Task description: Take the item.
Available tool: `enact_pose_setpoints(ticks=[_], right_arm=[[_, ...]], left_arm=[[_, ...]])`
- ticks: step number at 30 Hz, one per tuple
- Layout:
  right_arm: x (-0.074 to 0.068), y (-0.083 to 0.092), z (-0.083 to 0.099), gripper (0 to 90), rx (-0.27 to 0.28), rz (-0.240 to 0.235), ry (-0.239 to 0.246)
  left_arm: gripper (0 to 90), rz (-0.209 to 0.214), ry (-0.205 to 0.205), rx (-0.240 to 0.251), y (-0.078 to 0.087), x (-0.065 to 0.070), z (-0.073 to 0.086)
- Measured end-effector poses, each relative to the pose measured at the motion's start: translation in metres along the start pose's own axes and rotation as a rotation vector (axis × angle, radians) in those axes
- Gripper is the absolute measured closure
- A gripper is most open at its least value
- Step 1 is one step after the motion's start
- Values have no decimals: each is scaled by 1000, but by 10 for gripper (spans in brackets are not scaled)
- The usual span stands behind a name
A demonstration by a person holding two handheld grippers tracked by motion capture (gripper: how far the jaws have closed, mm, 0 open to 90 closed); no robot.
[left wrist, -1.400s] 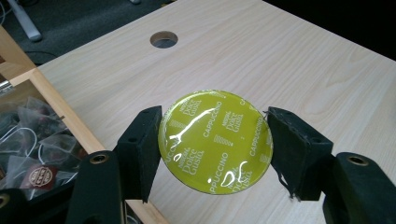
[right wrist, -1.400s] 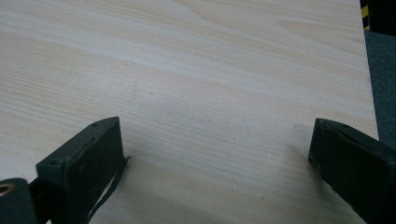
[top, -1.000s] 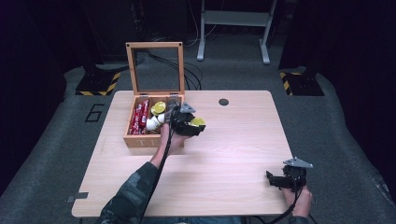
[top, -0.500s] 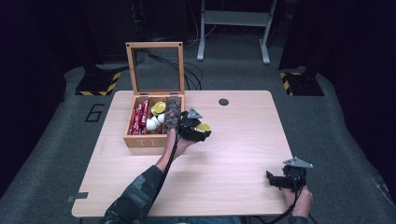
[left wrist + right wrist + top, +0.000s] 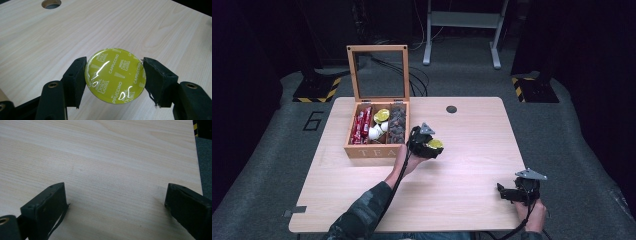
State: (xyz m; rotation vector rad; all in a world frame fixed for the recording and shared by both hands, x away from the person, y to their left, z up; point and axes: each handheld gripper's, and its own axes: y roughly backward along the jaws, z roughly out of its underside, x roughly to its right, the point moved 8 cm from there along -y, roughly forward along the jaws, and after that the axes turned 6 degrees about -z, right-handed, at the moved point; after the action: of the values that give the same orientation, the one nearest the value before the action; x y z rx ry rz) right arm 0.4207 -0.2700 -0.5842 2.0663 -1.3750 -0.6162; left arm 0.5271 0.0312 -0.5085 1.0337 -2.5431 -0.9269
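Dark floor and black stands surround a pale wooden counter (image 5: pixel 462 150) in the high view, where a wooden tea box (image 5: pixel 374 149) stands with its glass lid upright, its compartments holding red packets, white and yellow capsules and dark ones. Just right of the box, the left gripper (image 5: pixel 432 146) pinches a yellow coffee capsule (image 5: pixel 435 144) over the bare counter, apart from the box. Near the counter's front right corner, the right gripper (image 5: pixel 507 192) sits in the person's hand, well apart from the box and the capsule. From the left gripper view, the two black jaws press on opposite sides of the capsule (image 5: pixel 115 75), whose shiny yellow foil top, printed with the word cappuccino, faces the camera; the counter's round cable hole (image 5: pixel 51 3) lies farther off. From the right gripper view, the jaws stand spread wide with only bare wood grain between them, and the counter's edge shows at the far right.
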Motion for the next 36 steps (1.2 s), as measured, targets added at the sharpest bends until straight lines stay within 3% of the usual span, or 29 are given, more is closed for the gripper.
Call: enact_pose_setpoints(ticks=[28,32,36], right_arm=[[0,0,0,36,-2,-2,-6],[0,0,0,38,1,-2,0],[0,0,0,40,1,-4,0]], left_arm=[[378,-5,39,-41,-38,11,30],[377,-6,55,-23,-40,10,30],[375,-9,41,-22,-40,10,31]])
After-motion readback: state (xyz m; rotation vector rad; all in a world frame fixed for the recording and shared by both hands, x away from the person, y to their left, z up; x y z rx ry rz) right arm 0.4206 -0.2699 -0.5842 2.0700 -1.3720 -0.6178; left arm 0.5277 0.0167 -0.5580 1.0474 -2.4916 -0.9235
